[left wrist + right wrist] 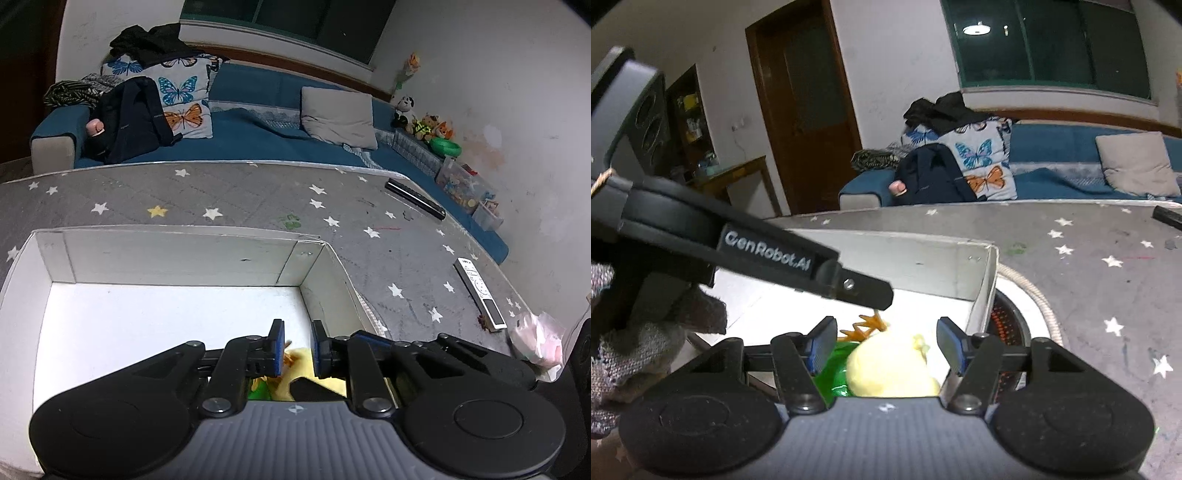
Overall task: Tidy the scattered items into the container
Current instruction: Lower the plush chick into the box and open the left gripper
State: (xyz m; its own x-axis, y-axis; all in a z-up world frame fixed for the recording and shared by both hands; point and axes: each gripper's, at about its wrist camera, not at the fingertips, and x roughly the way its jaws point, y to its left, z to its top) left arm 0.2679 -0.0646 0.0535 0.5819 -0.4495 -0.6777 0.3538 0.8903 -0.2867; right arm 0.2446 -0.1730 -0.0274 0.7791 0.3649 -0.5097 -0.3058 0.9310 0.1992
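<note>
Inside the white box [177, 258], near its right wall, lies a pale yellow plush chick [894, 365] with orange feet, and a green translucent item [831, 373] sits just beside it on the left. Both rest on the box's white floor.

Above them, the left tool [297, 341] hangs over the box with its blue pads drawn close together, only a narrow gap between them and nothing gripped; the toy shows below that gap. Seen from the right wrist, this tool's black arm crosses the box diagonally, its tip just above the chick's orange feet.

Either side of the chick, the right tool [886, 343] stands part open, its blue pads clear of the plush, which lies between and beneath them. A hand in a grey knitted glove [635, 347] shows at the left edge.

Around the box spreads the grey, star-printed counter [258, 192]. Well apart on it lie a white remote control [480, 291], a black bar-shaped item [415, 199], and a pink-and-white plastic bag [539, 339] at the right edge. Beyond the counter stands a blue sofa [258, 140] with butterfly cushions [183, 107].
</note>
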